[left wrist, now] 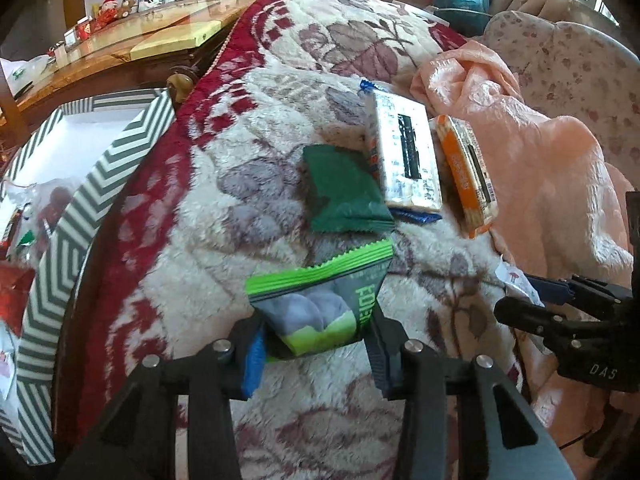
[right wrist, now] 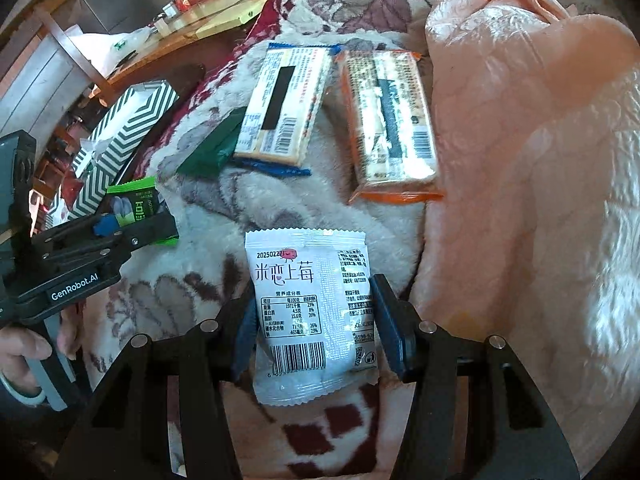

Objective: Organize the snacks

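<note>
Two snack packets are held at once, one per gripper, which suits a sorting job where each hand carries its own item. The left gripper (left wrist: 316, 344) has its jaws closed part-way on the green packet (left wrist: 320, 300), gripping it by its lower end so that the crimped top edge stands clear above the blanket (left wrist: 224, 208). The right gripper (right wrist: 316, 340) has its jaws closed part-way across the sides of the white packet (right wrist: 312, 312), printed back facing the camera; whether that packet is lifted off the blanket cannot be told. No earlier view is available to show jaw travel. Three items lie loose on the blanket further off: a dark green pouch (left wrist: 344, 192), a blue-edged biscuit pack (left wrist: 404, 156) overlapping it, and an orange biscuit pack (left wrist: 468, 172) just beside that, against the peach plastic bag (left wrist: 540, 152). The striped box (left wrist: 80, 208) sits open at the left gripper's side, off the blanket's edge, already holding wrapped items; it is judged to be the collection point, so the green packet is the nearer of the two to it.
</note>
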{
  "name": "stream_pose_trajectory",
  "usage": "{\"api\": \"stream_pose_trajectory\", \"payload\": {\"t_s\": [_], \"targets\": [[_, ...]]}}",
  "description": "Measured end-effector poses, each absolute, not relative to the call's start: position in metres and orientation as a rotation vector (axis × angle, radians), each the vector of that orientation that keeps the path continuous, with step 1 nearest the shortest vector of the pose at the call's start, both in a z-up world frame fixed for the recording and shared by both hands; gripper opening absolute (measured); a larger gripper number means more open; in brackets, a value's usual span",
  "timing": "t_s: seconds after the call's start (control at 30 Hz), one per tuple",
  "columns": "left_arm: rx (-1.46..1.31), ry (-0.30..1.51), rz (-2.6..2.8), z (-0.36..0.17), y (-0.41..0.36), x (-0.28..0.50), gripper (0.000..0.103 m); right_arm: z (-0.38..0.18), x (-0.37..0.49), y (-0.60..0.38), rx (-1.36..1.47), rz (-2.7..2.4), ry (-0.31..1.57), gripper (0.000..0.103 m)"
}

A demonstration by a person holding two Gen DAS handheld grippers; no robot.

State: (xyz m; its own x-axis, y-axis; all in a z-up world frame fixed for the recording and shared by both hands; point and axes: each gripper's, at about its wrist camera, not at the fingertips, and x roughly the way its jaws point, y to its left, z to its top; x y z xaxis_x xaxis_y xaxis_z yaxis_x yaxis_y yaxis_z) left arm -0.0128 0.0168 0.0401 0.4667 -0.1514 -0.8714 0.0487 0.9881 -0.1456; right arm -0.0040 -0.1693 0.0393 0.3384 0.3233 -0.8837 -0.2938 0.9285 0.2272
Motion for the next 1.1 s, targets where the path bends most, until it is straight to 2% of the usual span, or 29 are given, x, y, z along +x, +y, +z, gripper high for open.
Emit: {"api": "stream_pose_trajectory", "payload": {"t_s": [1.1], "targets": [[-0.113,0.986,-0.001,0.068,0.064,-0.039,0.045,0.063,-0.014,-0.09,-0.065,0.433,1.108,0.052]]}}
